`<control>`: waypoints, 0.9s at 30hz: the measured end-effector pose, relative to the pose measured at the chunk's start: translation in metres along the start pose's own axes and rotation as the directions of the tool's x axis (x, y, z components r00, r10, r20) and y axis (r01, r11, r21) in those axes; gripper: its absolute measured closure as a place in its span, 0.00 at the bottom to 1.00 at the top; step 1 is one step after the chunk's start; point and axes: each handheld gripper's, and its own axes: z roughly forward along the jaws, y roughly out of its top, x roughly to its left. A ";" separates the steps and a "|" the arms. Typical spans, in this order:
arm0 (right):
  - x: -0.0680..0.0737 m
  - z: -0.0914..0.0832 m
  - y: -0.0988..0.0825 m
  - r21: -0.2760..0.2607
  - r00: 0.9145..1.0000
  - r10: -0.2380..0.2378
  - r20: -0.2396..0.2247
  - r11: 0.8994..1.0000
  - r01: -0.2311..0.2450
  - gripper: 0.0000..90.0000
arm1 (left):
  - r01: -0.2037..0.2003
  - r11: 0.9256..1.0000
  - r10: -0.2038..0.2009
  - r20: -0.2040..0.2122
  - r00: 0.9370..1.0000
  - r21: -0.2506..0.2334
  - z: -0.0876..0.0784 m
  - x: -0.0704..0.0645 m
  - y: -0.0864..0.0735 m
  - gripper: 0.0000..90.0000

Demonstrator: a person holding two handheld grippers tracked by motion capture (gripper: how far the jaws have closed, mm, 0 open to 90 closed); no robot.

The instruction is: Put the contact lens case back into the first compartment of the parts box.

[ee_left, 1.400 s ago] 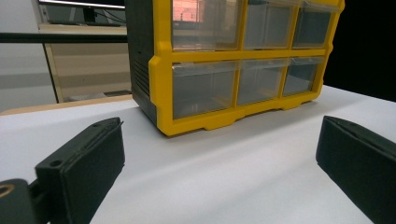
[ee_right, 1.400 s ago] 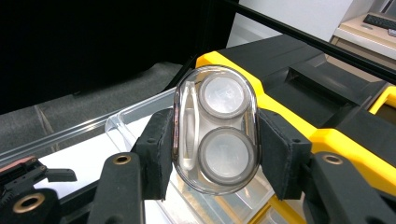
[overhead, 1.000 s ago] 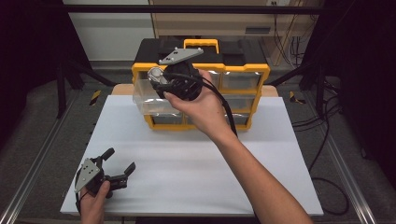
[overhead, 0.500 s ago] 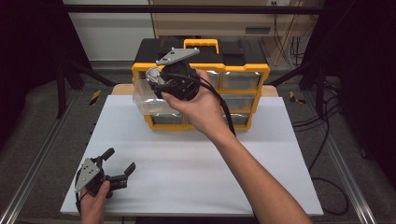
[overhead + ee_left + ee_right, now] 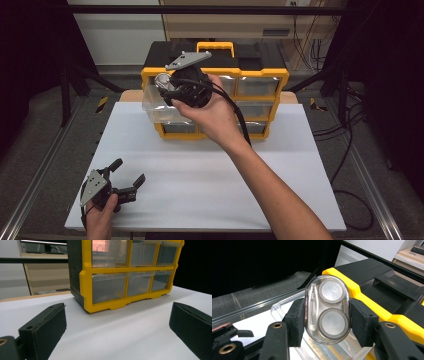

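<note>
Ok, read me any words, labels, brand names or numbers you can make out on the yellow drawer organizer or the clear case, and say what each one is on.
No text can be read anywhere.
Yellow drawer organizer: plain yellow frame and clear drawer fronts, no label or brand visible.
Clear case clamped in the right gripper: two round lids, no lettering that can be made out.
Left gripper: bare black jaws, unmarked.

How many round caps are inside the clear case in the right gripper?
2. One round cap sits in the clear case's upper half, the other in its lower half; the right gripper clamps its sides.
</note>
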 end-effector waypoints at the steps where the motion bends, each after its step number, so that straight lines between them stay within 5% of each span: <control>1: 0.000 0.000 0.000 0.000 1.000 0.001 0.000 1.000 -0.001 0.55 | 0.000 1.000 0.000 0.000 1.000 0.000 0.000 0.000 0.000 0.01; 20: -0.009 0.011 -0.003 0.038 1.000 0.028 0.001 0.999 -0.028 0.54 | 0.000 1.000 0.000 0.000 1.000 0.000 0.000 0.000 0.000 0.01; 27: -0.013 0.007 -0.002 0.003 0.998 0.068 -0.007 0.998 -0.068 0.44 | 0.001 1.000 -0.001 0.001 1.000 -0.001 0.000 0.000 0.000 0.01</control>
